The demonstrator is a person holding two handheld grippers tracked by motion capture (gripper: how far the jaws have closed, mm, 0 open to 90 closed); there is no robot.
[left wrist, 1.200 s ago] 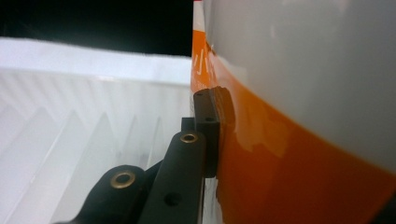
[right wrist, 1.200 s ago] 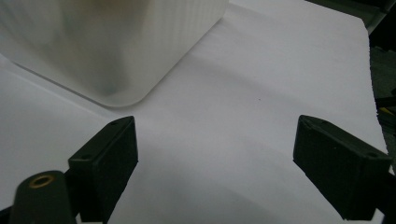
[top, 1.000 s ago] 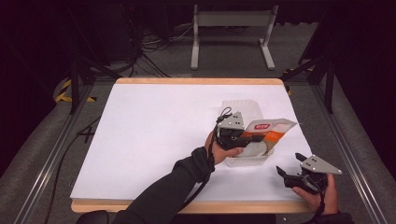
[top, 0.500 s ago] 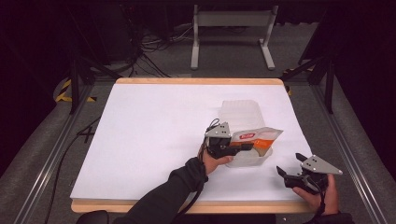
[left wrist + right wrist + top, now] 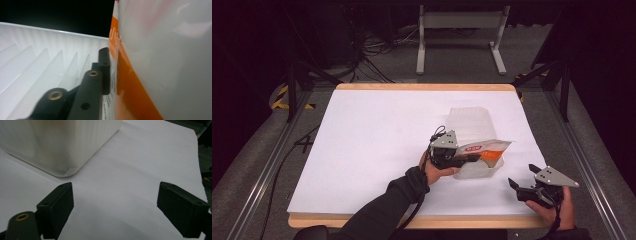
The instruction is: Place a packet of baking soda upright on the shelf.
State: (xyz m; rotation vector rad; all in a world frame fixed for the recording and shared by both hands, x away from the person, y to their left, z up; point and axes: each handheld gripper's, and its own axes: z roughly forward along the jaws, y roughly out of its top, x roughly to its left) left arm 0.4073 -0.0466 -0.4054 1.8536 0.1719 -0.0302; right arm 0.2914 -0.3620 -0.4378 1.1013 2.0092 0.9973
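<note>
A white and orange pouch (image 5: 486, 149) lies tilted in a clear plastic container (image 5: 469, 120) on the white table. My left gripper (image 5: 466, 159) is at the pouch's left end, and its jaws have just been opening a little. The pouch (image 5: 162, 62) stays between them. In the left gripper view one black pad (image 5: 103, 70) lies against the pouch's side, with the ribbed container wall (image 5: 37, 62) beyond; the other jaw is hidden behind the pouch. My right gripper (image 5: 521, 176) rests open near the table's front right, with bare table between its fingers (image 5: 115, 195) and the container's corner (image 5: 57, 145) ahead.
The white table top (image 5: 377, 140) has a wooden front edge (image 5: 412, 221). A metal stand (image 5: 459, 30) and cables lie on the floor beyond the far edge. Dark rails run along both sides of the table.
My left gripper has come down and toward the near side with the pouch, lowering it into the container. The right gripper has not moved.
</note>
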